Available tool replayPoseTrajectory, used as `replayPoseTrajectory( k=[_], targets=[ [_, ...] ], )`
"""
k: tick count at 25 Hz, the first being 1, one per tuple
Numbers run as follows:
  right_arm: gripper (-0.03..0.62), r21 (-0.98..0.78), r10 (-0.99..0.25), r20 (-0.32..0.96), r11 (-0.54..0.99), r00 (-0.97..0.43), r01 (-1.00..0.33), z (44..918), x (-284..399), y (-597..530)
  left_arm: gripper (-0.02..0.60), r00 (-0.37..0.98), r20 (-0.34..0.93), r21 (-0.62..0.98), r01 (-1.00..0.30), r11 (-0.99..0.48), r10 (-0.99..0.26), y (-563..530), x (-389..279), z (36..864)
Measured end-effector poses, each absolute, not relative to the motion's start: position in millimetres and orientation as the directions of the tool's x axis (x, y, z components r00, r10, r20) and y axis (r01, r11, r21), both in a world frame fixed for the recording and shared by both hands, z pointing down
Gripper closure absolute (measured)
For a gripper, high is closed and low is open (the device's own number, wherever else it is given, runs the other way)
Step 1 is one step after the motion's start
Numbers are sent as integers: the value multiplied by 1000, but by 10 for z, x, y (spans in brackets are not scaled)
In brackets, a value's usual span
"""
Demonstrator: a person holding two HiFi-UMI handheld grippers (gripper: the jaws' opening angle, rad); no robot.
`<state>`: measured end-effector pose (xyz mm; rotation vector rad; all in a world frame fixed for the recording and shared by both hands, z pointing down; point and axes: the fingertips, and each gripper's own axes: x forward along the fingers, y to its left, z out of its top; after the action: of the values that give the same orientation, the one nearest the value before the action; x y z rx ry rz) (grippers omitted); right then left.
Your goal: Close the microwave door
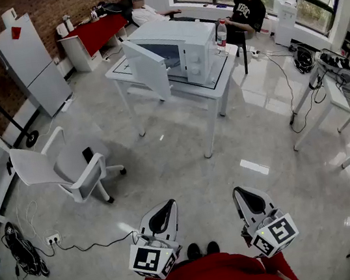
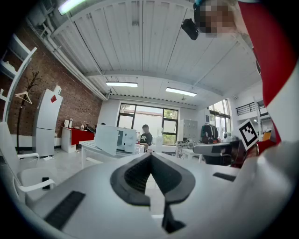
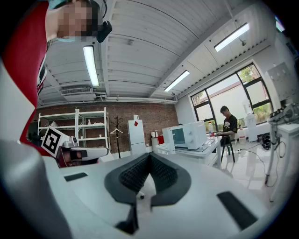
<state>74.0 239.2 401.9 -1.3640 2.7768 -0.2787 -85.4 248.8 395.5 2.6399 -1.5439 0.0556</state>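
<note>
A white microwave [image 1: 181,48] stands on a white table [image 1: 219,86] across the room, far from both grippers. Its door [image 1: 148,68] hangs open, swung out towards the table's left front corner. My left gripper [image 1: 167,205] and right gripper [image 1: 240,192] are held low at the bottom of the head view, side by side, both shut with nothing between the pads. The left gripper view has its gripper [image 2: 150,157] pointing level at the microwave [image 2: 126,139] and its door [image 2: 106,139]. In the right gripper view the gripper [image 3: 149,157] sits left of the microwave [image 3: 190,135].
A white swivel chair [image 1: 67,166] stands on the floor at left, a white fridge [image 1: 31,63] against the brick wall. Two people sit behind the microwave table, one [image 1: 248,9] close to it. A desk [image 1: 344,86] with equipment and cables is at right.
</note>
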Motion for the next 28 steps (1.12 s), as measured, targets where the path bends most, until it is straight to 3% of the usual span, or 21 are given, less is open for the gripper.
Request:
replayPoseTrajectory(
  k=[28],
  targets=[
    [580,-191,-747,61,643,-662,-742,4075,817,2469,574,494,99,64,-870,-490,-864,2610,-666,4002]
  ],
)
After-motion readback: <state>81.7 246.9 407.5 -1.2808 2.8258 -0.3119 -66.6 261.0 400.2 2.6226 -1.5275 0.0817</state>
